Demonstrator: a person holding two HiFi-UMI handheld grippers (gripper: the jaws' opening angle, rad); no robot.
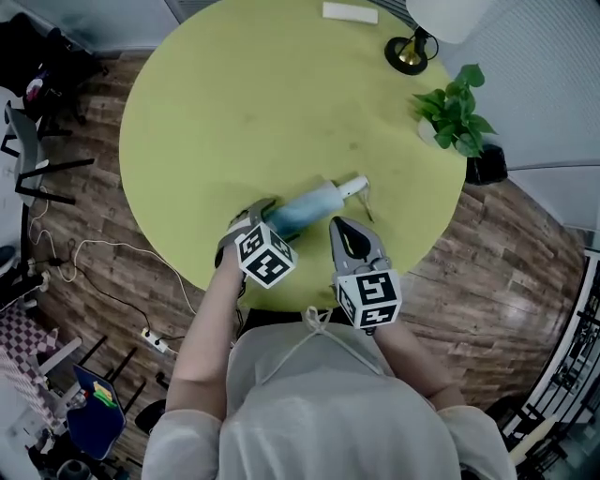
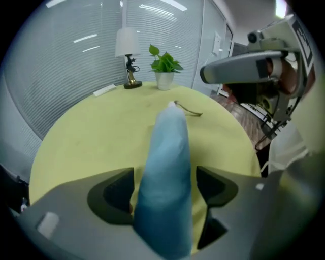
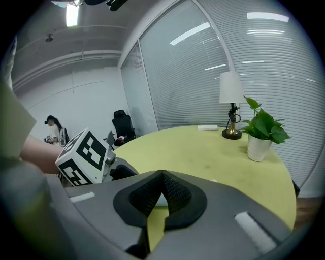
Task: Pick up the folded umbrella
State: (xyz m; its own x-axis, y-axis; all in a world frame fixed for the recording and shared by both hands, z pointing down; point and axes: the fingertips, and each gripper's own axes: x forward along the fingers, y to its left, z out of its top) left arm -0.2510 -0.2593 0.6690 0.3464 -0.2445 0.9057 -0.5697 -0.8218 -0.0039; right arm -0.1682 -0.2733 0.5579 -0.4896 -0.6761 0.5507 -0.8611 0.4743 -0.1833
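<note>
The folded umbrella in its blue sleeve lies on the round yellow-green table, near the front edge, with its white handle pointing to the far right. My left gripper points steeply down over the umbrella's near end. In the left gripper view the blue sleeve runs between the jaws of the left gripper, which stand wide, with a thin gap on each side. My right gripper hovers just right of the umbrella with its tips together and nothing between them.
A lamp, a potted plant and a flat white object stand along the table's far right rim. Chairs and cables lie on the wooden floor to the left. The table's front edge is right below both grippers.
</note>
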